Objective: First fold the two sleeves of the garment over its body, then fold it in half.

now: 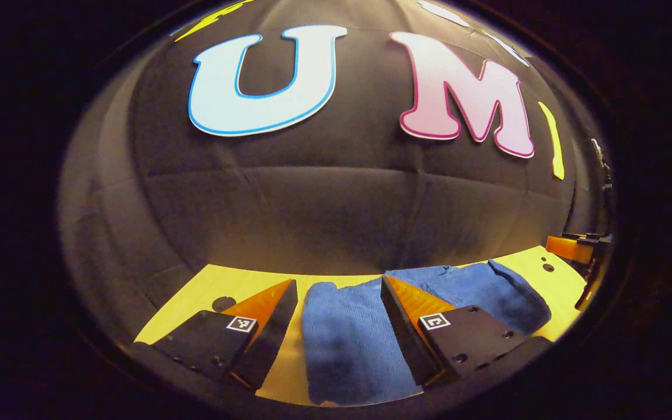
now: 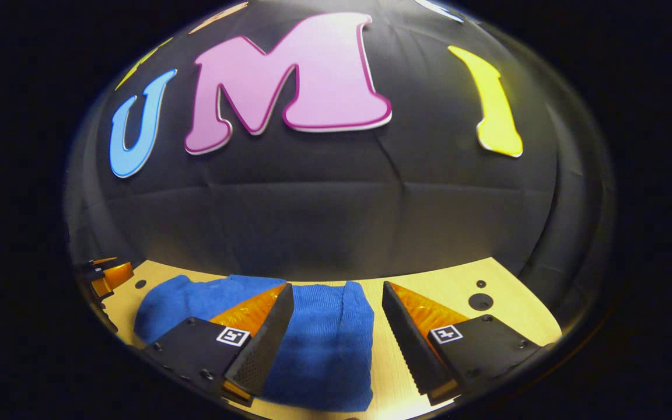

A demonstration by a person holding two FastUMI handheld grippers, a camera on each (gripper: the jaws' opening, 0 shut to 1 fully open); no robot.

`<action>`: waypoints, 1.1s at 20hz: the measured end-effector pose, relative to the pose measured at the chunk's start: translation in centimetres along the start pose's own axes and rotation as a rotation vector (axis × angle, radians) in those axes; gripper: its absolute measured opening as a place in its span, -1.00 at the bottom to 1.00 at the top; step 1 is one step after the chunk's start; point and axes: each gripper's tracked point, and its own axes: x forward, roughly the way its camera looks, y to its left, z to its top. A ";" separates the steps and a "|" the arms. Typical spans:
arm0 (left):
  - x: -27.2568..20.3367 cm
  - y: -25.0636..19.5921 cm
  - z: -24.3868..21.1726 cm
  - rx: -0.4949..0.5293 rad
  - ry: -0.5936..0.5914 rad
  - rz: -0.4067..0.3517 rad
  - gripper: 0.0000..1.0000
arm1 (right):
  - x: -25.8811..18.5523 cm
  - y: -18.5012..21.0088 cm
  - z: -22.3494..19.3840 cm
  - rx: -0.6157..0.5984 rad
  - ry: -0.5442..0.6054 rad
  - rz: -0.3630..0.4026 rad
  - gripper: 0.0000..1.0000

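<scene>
A blue knitted garment [image 1: 342, 341] lies bunched on the pale wooden table [image 1: 237, 286]. In the left gripper view my left gripper [image 1: 339, 282] stands open over the garment's left end, with cloth showing between its fingers. A rolled part of the garment [image 1: 487, 286] stretches off to the right. In the right gripper view my right gripper [image 2: 336, 286] is open over the garment's [image 2: 324, 344] right end, whose edge lies between the fingers. A rounded fold [image 2: 178, 303] bulges to the left. Neither gripper pinches any cloth.
The black cloth wall rises just behind the table's [image 2: 452, 291] far edge. Small dark holes [image 2: 480, 301] dot the tabletop [image 1: 223, 303]. The other gripper sits at the right edge of the left gripper view [image 1: 575, 248] and at the left edge of the right gripper view [image 2: 105, 277].
</scene>
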 end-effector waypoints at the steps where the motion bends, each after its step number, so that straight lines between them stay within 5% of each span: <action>1: -2.0 -0.3 0.3 -0.013 -0.012 -0.005 0.68 | -1.7 0.2 0.5 -0.004 -0.012 -0.002 0.92; 8: -17.9 -1.0 3.2 -0.112 -0.180 0.006 0.64 | -16.0 1.5 6.4 -0.035 -0.149 -0.014 0.92; 14: -31.2 -2.5 2.7 -0.051 -0.181 0.030 0.63 | -26.5 5.7 6.8 -0.066 -0.078 0.076 0.89; 22: -44.4 -7.1 -0.3 -0.159 -0.121 -0.029 0.59 | -38.6 7.5 5.9 -0.090 0.027 0.181 0.91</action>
